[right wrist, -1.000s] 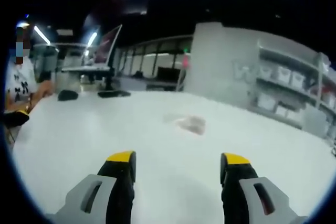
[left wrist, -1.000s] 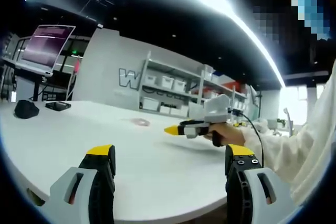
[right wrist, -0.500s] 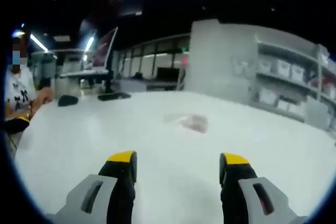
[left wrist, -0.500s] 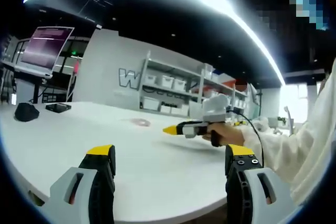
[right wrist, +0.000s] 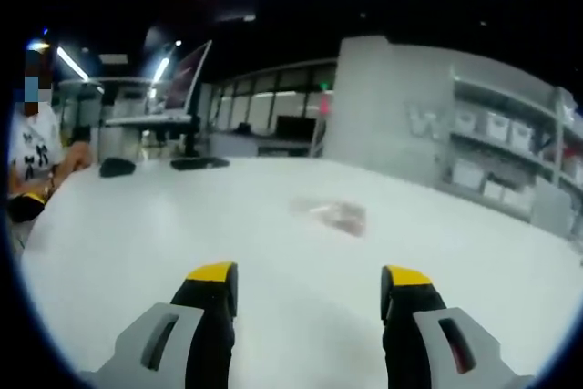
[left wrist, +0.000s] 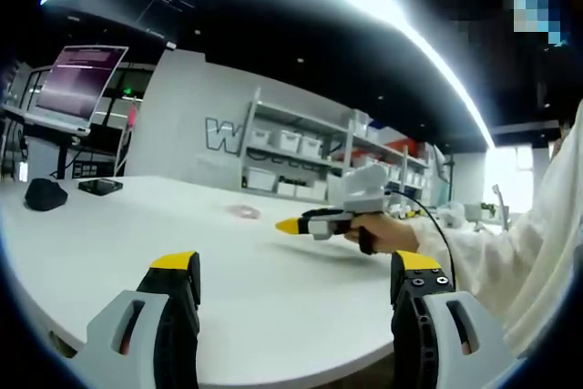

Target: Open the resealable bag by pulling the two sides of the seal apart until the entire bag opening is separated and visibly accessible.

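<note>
A small clear resealable bag [right wrist: 331, 214] with something pinkish inside lies flat on the white table [right wrist: 137, 243], well ahead of my right gripper [right wrist: 310, 281]. That gripper is open, nothing between its yellow-tipped jaws. In the left gripper view the same bag [left wrist: 244, 212] is a small flat patch far out on the table. My left gripper [left wrist: 301, 269] is open and empty, hovering near the table's edge. The right gripper [left wrist: 314, 222] comes in from the right there, held in a hand [left wrist: 387, 234], its yellow tip pointing left, short of the bag.
A black mouse-like object [left wrist: 44, 192] and a flat black device [left wrist: 100, 185] lie at the table's far left, below a monitor on a stand [left wrist: 80, 79]. Shelves with white bins [left wrist: 301, 148] line the back wall. A person's white sleeve [left wrist: 510, 261] is at the right.
In the left gripper view the right gripper has moved a little to the left over the table, toward the bag. Both grippers stay open.
</note>
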`<action>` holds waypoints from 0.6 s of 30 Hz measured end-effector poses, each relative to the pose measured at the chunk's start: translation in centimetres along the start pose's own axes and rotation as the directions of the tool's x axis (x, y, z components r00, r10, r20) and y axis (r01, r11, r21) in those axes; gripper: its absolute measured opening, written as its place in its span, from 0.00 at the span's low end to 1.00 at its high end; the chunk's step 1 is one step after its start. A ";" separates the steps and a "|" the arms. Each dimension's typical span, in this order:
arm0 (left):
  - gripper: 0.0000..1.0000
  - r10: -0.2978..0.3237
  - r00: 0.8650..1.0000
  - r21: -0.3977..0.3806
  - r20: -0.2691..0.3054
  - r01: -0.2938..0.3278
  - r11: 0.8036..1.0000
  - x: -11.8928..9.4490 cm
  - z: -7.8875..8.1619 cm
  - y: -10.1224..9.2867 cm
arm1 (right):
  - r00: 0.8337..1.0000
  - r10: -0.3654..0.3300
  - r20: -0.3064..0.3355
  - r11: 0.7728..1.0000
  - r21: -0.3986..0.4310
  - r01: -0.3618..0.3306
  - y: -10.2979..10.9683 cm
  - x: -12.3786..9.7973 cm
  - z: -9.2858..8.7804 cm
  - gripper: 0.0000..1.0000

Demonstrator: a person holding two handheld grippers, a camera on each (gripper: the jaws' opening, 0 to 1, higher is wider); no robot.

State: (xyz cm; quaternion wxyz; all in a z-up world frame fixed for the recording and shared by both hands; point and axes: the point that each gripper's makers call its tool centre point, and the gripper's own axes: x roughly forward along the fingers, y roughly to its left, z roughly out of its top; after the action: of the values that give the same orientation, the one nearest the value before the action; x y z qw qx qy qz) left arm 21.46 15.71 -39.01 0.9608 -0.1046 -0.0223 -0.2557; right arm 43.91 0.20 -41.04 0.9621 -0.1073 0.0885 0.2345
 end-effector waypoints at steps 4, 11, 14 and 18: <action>0.85 0.003 1.000 -0.002 0.002 -0.003 1.000 0.0 0.1 0.2 | 1.000 -0.006 -0.012 0.999 -0.041 0.005 0.1 0.3 -0.2 0.63; 0.85 0.002 1.000 -0.003 0.000 -0.002 1.000 0.0 0.0 0.2 | 1.000 -0.004 -0.023 0.995 -0.101 0.001 0.4 0.6 0.2 0.63; 0.85 0.002 1.000 -0.006 0.001 -0.002 1.000 0.0 0.1 0.2 | 1.000 -0.010 -0.018 0.991 -0.132 0.008 0.5 0.9 0.5 0.63; 0.85 0.004 1.000 -0.006 -0.002 -0.004 1.000 0.1 0.0 0.4 | 1.000 -0.016 -0.015 0.990 -0.141 0.014 0.4 1.0 0.8 0.66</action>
State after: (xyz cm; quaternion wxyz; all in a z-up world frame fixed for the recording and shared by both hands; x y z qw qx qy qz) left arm 21.71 15.97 -39.08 0.9610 -0.1070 -0.0203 -0.2540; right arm 44.72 1.21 -40.54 0.9531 -0.1776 0.0785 0.2322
